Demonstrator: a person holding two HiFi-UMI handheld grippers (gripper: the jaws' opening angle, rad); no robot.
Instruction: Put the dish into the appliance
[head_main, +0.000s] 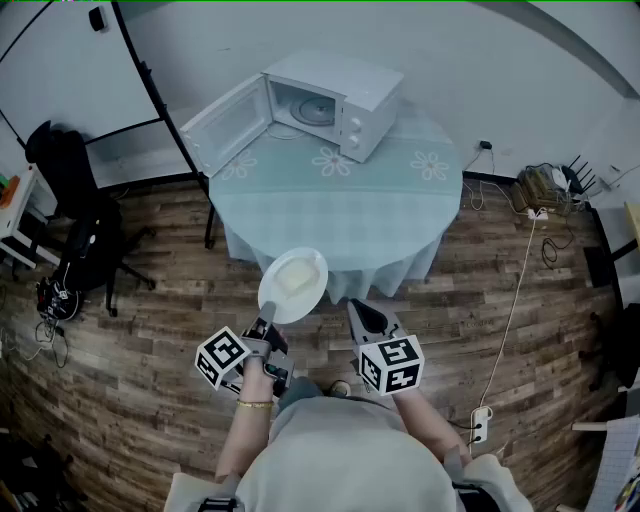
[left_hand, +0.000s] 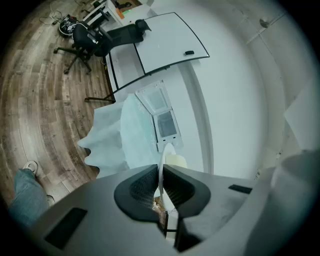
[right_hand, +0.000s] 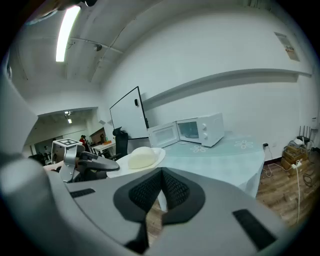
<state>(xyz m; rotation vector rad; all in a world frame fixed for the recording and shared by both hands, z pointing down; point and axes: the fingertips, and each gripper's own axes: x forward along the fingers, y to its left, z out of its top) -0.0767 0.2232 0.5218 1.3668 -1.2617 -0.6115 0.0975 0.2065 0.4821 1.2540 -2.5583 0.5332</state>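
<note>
One square-marked left gripper (head_main: 267, 322) on dish (head_main: 293, 285)

Items present were counted as follows. One microwave (head_main: 335, 110). One round table (head_main: 340, 215). One dish (head_main: 300, 308), carrying one pale lump of food (head_main: 292, 277). Two grippers: left gripper (head_main: 268, 318) and right gripper (head_main: 358, 308). Three flower motifs (head_main: 333, 160) on the tablecloth. One black office chair (head_main: 70, 200). One whiteboard (head_main: 60, 70).

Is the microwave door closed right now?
No, the door of the microwave is swung wide open, so its cavity shows in the head view.
</note>
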